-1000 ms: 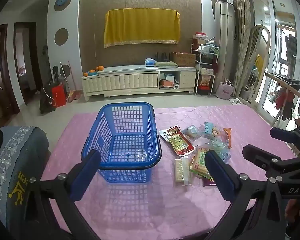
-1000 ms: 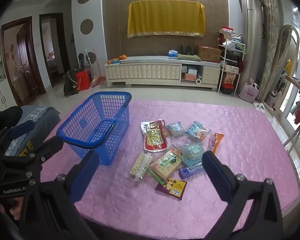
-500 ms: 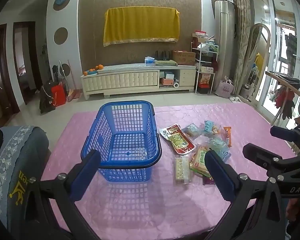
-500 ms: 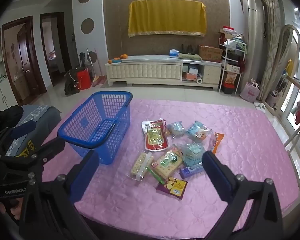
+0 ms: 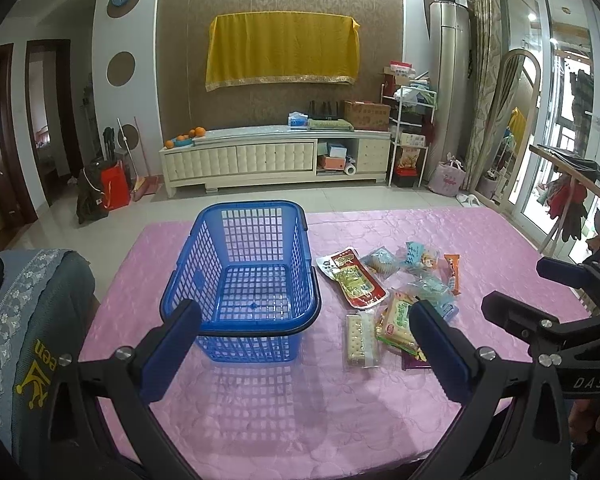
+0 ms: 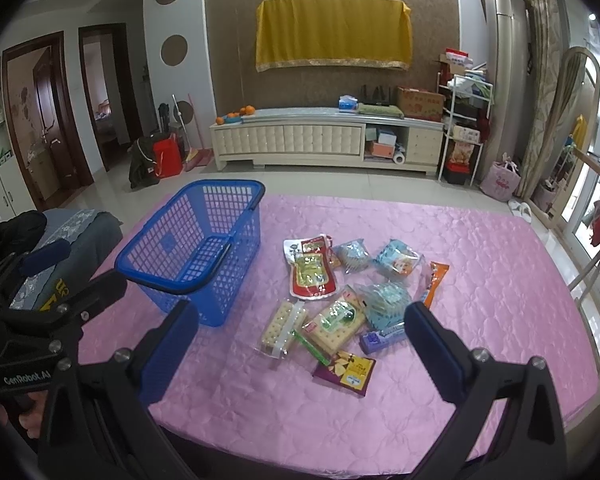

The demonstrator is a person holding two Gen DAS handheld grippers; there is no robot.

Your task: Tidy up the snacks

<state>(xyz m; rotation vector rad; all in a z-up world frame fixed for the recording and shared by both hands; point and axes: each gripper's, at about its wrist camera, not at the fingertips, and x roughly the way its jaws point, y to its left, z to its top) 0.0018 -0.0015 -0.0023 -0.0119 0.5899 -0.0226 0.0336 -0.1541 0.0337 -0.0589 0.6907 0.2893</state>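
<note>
Snacks (image 6: 340,300) lie in a loose heap on the pink tablecloth (image 6: 480,280), just right of a blue basket (image 5: 244,276) w/ nothing in it; its handle is folded down on the near rim. In the heap: a red sauce pouch (image 6: 312,270) nearest the basket, a clear cracker pack (image 6: 278,330) in front of it, a yellow-green biscuit pack (image 6: 334,326) touching that one, a purple-yellow packet (image 6: 346,368) closest to the table's near edge, a small purple box (image 6: 380,336) beside it, crinkly light-blue bags (image 6: 396,258) toward the far side, and an orange stick (image 6: 434,282) at the right of the pile. The left gripper (image 5: 306,342) hangs above the near edge of the table, approx. in front of the basket, jaws spread wide w/ nothing between them. The right gripper (image 6: 300,346) hovers over the near edge too, in line w/ the heap, also spread wide and holding nothing; neither touches a packet. A grey-blue chair back (image 5: 24,320) stands at the table's left side. Beyond the table: a tiled floor, a long white cabinet (image 5: 276,156) w/ oranges on top, and a yellow cloth (image 5: 282,50) hung on the patterned wall.
</note>
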